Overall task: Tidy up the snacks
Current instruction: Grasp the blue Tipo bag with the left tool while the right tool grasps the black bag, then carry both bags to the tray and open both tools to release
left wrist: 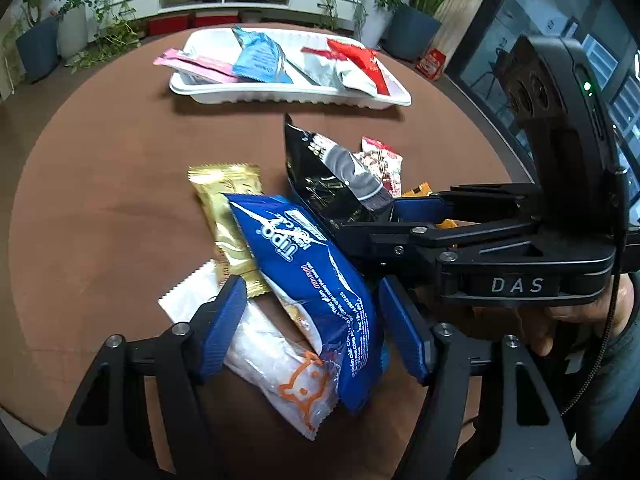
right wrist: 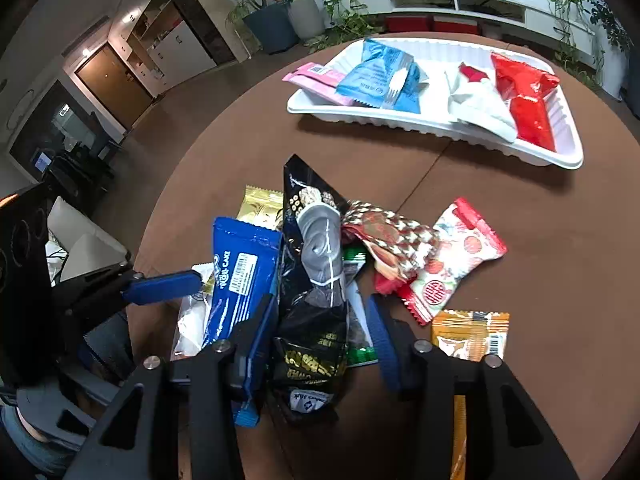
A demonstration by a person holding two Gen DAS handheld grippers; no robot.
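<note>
One white tray [right wrist: 432, 126] on the counter [right wrist: 540, 240] holds four snack packets. The left hand-held gripper [left wrist: 312, 328] stands apart around the blue packet [left wrist: 308, 280]. The right hand-held gripper [right wrist: 320, 340] stands partly apart astride the black packet [right wrist: 316, 300]; whether it presses, I cannot tell.

Brown round table [left wrist: 100, 184] bears white tray [left wrist: 280, 96], snack packets [right wrist: 452, 264].

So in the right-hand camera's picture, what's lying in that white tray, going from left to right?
In the white tray: pink bar → light blue packet → white packet → red packet.
</note>
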